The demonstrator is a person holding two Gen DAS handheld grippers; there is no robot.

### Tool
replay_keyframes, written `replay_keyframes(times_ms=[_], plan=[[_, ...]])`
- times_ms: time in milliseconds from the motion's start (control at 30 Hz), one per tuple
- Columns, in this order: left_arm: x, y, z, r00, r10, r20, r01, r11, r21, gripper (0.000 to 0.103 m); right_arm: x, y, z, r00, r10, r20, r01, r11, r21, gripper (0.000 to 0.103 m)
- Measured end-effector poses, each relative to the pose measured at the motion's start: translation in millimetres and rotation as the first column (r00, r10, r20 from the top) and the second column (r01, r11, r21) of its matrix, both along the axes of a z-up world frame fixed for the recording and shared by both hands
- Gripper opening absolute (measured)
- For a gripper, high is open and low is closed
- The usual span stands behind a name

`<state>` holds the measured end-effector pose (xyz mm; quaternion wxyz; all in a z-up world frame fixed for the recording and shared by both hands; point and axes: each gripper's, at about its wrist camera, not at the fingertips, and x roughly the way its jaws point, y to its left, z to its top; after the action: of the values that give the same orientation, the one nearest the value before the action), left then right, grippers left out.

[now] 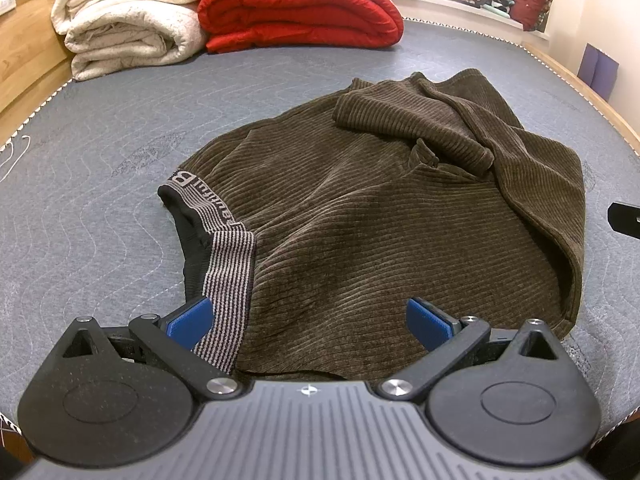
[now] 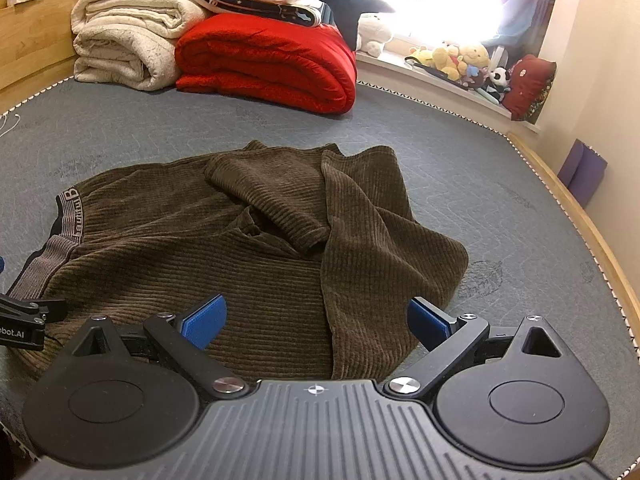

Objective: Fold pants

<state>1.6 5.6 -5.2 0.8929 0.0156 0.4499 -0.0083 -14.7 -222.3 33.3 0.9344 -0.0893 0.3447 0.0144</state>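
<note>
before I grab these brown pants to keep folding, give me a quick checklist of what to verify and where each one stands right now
1. Left gripper open over the pants: ok.
2. Right gripper open, holding nothing: ok.
3. Waistband reachable, beside the left gripper's finger: ok.
4. Pants lying flat: not ok; a leg is flopped back over the body and the right side is bunched.
5. Bare mattress around the pants for folding: ok.
6. Fabric layers under the near hem aligned: cannot tell.
</note>
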Motion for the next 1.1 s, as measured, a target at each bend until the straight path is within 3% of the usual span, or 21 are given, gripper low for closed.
replay_keyframes(times_ms=[167, 300, 467, 567, 700, 833, 933, 1000, 1067, 1100], plan=[[0, -1, 0, 1.000, -0.003, 0.016, 0.003, 1.000, 0.003, 0.103, -3, -2, 6, 1.000, -0.009, 0.029, 0.009, 1.000, 0.011, 0.094], [2, -2, -1, 1.000, -0.001, 0.023, 0.001, 1.000, 0.004, 0.103, -6, -8, 17, 0.996, -0.027, 0.091, 0.023, 0.999, 0.041, 0.080], [5, 0, -3, 1.000, 0.011, 0.023, -0.011, 1.000, 0.004, 0.103, -17, -41, 51, 0.959, -0.125, 0.255, 0.068, 0.972, 0.224, 0.073], [7, 0, -2, 1.000, 0.005, 0.024, -0.006, 1.000, 0.007, 0.103, -4, -61, 67, 0.954, -0.174, 0.243, 0.111, 0.962, 0.251, 0.074], [8, 2, 1, 0.999, 0.005, 0.043, -0.004, 1.000, -0.019, 0.103, 31, -88, 85, 0.960, -0.159, 0.233, 0.080, 0.946, 0.314, 0.075], [12, 2, 1, 0.999, 0.005, 0.049, -0.002, 0.999, -0.043, 0.102, 75, -107, 79, 0.961, -0.163, 0.225, 0.085, 0.943, 0.323, 0.075], [15, 0, -1, 0.999, -0.006, 0.048, 0.007, 1.000, -0.009, 0.094, 91, -119, 60, 0.948, -0.186, 0.257, 0.101, 0.945, 0.311, 0.077], [18, -2, -5, 0.999, -0.013, 0.032, 0.012, 0.999, 0.044, 0.078, 96, -124, 40, 0.943, -0.213, 0.255, 0.133, 0.945, 0.298, 0.078], [22, -3, -11, 1.000, -0.021, 0.003, 0.021, 0.997, 0.078, 0.058, 111, -127, 20, 0.957, -0.248, 0.148, 0.197, 0.936, 0.291, 0.078], [24, -4, -13, 1.000, -0.022, -0.010, 0.023, 0.996, 0.081, 0.053, 121, -130, 15, 0.963, -0.251, 0.103, 0.209, 0.928, 0.309, 0.078]])
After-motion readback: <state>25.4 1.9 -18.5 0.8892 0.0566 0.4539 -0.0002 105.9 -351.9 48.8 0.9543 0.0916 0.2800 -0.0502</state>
